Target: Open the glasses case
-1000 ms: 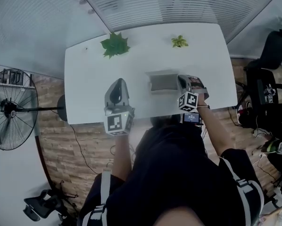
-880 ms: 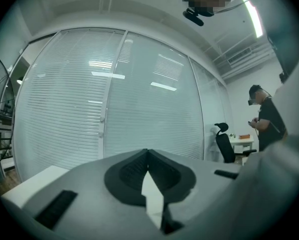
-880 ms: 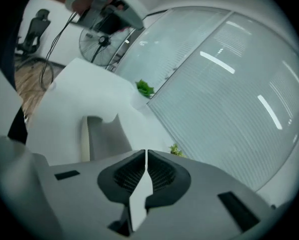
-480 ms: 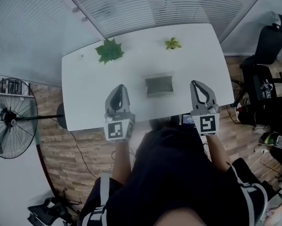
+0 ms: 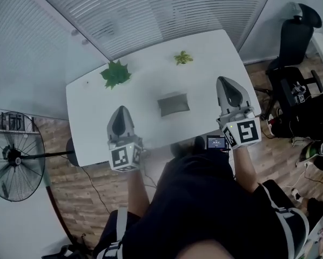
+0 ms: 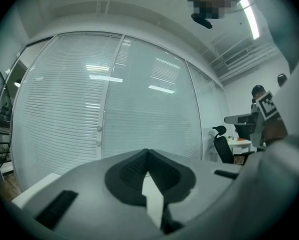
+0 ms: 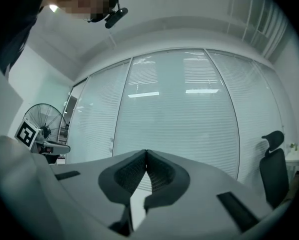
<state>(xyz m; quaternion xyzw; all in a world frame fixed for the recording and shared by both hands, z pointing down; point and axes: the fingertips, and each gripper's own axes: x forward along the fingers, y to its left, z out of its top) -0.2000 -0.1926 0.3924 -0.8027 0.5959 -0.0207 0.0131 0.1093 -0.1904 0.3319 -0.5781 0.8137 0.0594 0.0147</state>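
Head view: the glasses case (image 5: 173,104) lies on the white tabletop (image 5: 145,90), about mid-width and toward the near edge; from up here I cannot tell whether its lid is raised. The left gripper (image 5: 120,109) hangs over the near left part of the tabletop and the right gripper (image 5: 222,80) over its right edge. The case sits between them, well apart from both, with nothing in the way. A leafy plant (image 5: 114,73) and a small plant (image 5: 182,57) stand along the far edge. A fan (image 5: 13,163) stands on the floor at the left and an office chair (image 5: 295,34) at the right.

Left gripper view: the jaws are pressed together on nothing, facing blinds (image 6: 89,109).

Right gripper view: the jaws meet tip to tip, empty, and the case is out of sight.
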